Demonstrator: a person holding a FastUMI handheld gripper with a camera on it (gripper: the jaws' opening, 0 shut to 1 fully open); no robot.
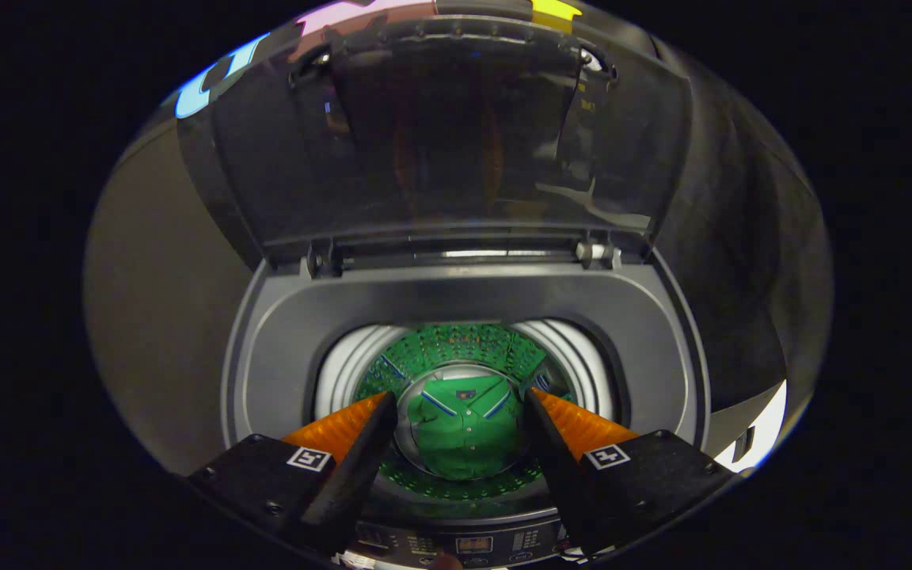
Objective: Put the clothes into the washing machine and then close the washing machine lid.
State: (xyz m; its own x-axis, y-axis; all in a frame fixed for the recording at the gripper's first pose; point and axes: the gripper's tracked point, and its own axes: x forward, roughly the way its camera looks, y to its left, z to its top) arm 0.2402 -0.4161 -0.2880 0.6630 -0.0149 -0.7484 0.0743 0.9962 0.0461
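Control panel [472, 545] partly hidden under gripper [460, 394], fingers spread, holding nothing. Beyond them: one green shirt [464, 431] lying at bottom of washing machine [282, 348] drum. Lid [456, 134] upright behind, open.

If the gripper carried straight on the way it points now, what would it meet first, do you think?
Probably the green shirt lying at the bottom of the washing machine drum. The open gripper points down into it, with nothing between its fingers, though depth is hard to judge.
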